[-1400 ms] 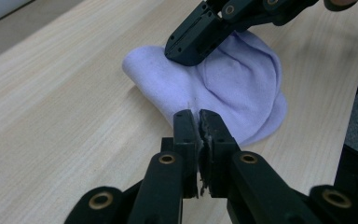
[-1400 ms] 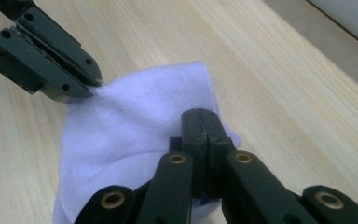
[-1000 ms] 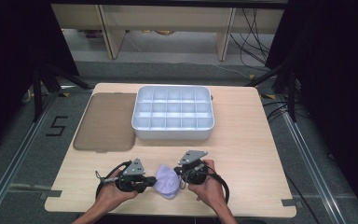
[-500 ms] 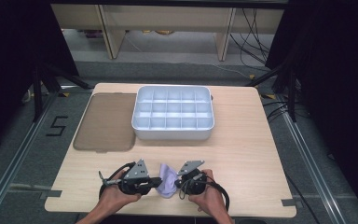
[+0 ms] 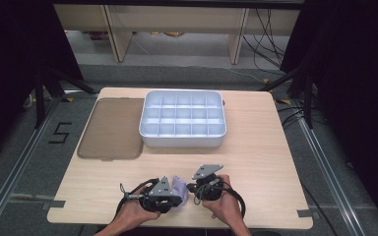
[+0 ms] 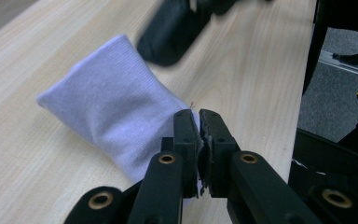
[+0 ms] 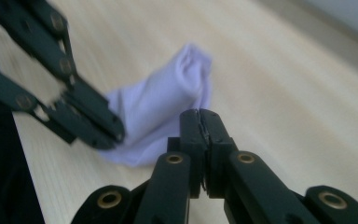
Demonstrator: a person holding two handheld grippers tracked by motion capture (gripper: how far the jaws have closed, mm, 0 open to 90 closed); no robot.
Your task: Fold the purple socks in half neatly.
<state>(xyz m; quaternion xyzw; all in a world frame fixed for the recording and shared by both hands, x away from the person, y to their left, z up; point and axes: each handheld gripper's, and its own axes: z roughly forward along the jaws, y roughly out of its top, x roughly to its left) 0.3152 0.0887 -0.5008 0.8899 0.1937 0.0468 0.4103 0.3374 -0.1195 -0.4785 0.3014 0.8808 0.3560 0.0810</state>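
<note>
Pale wooden table on a grey workshop floor, dark curtains at either side. Low in the high view, close to the near edge, a small pale lilac knitted cloth, sock-like, lying between the two tongs and touching both. Pinched at its near hem by the left gripper, jaws pressed together with fabric running in between them. Met at the opposite end by the right gripper, also pressed together; tips right at the cloth's edge, though cannot tell whether any fabric is caught there. Compared with a second ago: looks smaller and more bunched than the wider patch seen then, and drawn nearer to the person together with both hands. Judged from that, a fold or gather just completed, leaving a compact bundle small enough for a compartment. Well beyond the tongs, straight ahead of them, a white plastic tray with a grid of compartments, all apparently bare; beside it, ahead and to the left of the left gripper, a flat brown translucent lid. Probably next: lifting the bundle forward to the tray without letting it spring open.
</note>
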